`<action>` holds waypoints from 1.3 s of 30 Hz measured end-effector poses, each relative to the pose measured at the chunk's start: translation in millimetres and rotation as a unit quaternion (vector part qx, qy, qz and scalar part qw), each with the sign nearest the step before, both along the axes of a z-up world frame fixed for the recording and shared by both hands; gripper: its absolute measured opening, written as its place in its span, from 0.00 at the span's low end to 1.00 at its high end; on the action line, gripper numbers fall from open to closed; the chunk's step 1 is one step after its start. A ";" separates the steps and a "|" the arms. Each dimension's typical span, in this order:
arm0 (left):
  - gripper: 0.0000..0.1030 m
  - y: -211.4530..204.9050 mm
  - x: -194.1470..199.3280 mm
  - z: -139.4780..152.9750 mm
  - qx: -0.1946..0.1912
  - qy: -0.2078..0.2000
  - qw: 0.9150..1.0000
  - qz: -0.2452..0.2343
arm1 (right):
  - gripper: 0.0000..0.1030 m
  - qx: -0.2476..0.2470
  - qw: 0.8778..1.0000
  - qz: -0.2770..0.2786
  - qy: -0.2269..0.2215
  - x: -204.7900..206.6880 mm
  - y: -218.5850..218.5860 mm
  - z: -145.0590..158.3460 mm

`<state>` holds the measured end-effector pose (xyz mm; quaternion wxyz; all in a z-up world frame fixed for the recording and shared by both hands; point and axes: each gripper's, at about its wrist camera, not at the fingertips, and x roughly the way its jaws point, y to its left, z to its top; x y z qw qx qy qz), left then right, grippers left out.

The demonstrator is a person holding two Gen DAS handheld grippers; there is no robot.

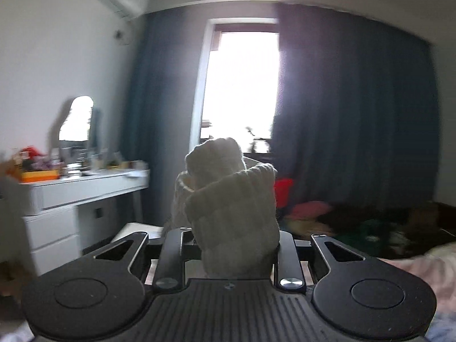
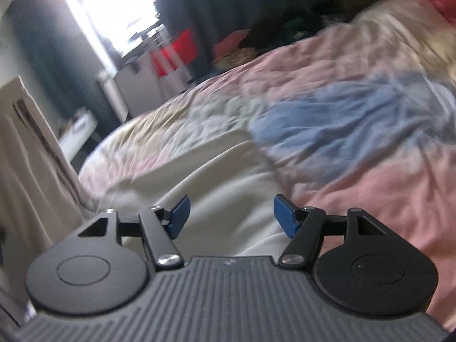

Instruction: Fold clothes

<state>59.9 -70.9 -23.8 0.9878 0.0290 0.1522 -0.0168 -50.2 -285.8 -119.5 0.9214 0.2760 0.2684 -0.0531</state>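
Cream knit garment (image 1: pixel 228 199); dark blue curtains (image 1: pixel 356 114); white dresser (image 1: pixel 85 191); quilt (image 2: pixel 342 108) in pink, blue, cream patches; gripper pads (image 2: pixel 285 213) blue.

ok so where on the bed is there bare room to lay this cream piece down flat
The pink and blue quilt is bare across its middle, between the white fabric under the open right gripper and the dark clothes pile at the far edge. That far edge is crowded. The left gripper holds the cream garment.
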 end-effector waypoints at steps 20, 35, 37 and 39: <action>0.96 -149.3 -16.9 -74.2 0.093 0.123 0.947 -0.282 | 0.67 0.124 0.988 -0.086 -0.046 -32.2 -71.9 -6.8; 0.98 -5.2 -63.7 -49.6 0.012 0.137 0.967 -0.213 | 0.73 0.149 0.987 0.052 0.008 13.1 -3.5 -31.3; 0.98 5.7 -58.2 -48.7 -0.003 0.144 0.970 -0.196 | 0.72 0.122 0.991 0.057 0.022 24.4 9.0 -36.0; 0.98 16.0 -52.9 -47.9 -0.015 0.150 0.972 -0.180 | 0.72 0.105 0.993 0.050 0.028 32.4 15.6 -41.1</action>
